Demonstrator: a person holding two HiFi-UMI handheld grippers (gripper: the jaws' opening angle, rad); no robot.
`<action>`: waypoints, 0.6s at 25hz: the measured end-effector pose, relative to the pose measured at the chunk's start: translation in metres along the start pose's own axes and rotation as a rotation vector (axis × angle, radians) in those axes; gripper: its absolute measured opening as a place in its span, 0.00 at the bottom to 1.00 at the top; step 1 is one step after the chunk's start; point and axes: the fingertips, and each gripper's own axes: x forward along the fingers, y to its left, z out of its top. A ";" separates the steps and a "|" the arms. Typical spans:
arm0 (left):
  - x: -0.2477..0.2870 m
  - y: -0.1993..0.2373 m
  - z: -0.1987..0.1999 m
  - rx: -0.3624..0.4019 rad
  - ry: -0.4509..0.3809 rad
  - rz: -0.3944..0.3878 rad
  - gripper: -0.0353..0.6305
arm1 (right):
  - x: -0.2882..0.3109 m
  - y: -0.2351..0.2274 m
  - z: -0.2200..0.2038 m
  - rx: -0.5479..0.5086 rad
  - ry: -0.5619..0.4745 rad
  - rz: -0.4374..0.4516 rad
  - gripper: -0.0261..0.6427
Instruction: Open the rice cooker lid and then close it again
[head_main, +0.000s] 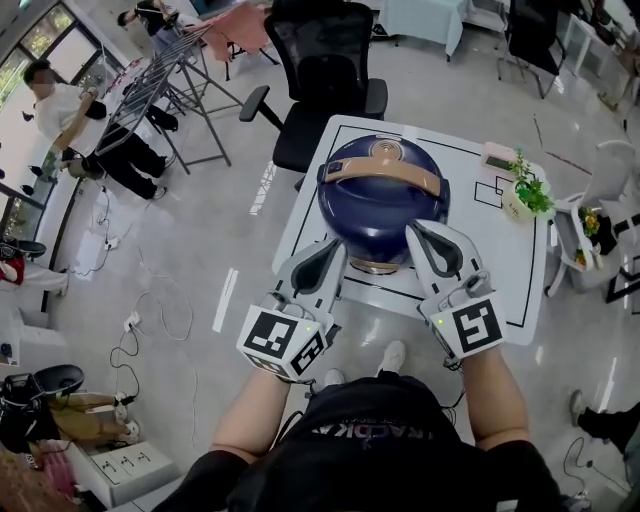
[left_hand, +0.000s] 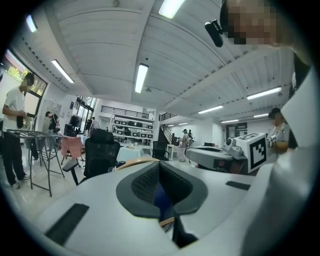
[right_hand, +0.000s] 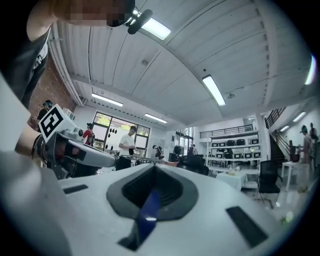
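Your rice cooker (head_main: 380, 210), centre frame on the table (head_main: 492, 255), appears rigid, heavy and glossy-slick; take the tan lid handle (head_main: 395, 168), as left gripper (head_main: 334, 252) and right gripper (head_main: 419, 233) fingers are closed, empty.

The rice cooker (head_main: 380, 200) fills the middle of the table (head_main: 500, 262). Right of the cooker a broad strip of bare tabletop gives room for a sideways approach. A potted plant (head_main: 527, 192) and a small pink box (head_main: 497, 155) stand at the strip's far end. Left of the cooker only a narrow margin runs to the table edge. Just behind it stands an office chair (head_main: 325, 70). At its near side the left gripper (head_main: 335, 247) and right gripper (head_main: 418, 232), jaws together, flank a gap. Space over the cooker's lid is open.
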 end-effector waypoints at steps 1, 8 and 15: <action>-0.004 0.002 -0.001 -0.004 0.003 -0.009 0.06 | 0.000 0.007 0.001 0.000 0.000 -0.002 0.04; -0.029 -0.001 -0.007 -0.028 0.015 -0.117 0.06 | -0.017 0.041 0.003 -0.004 0.040 -0.089 0.04; -0.051 -0.015 -0.005 -0.016 0.010 -0.257 0.06 | -0.054 0.049 0.003 0.101 0.072 -0.279 0.04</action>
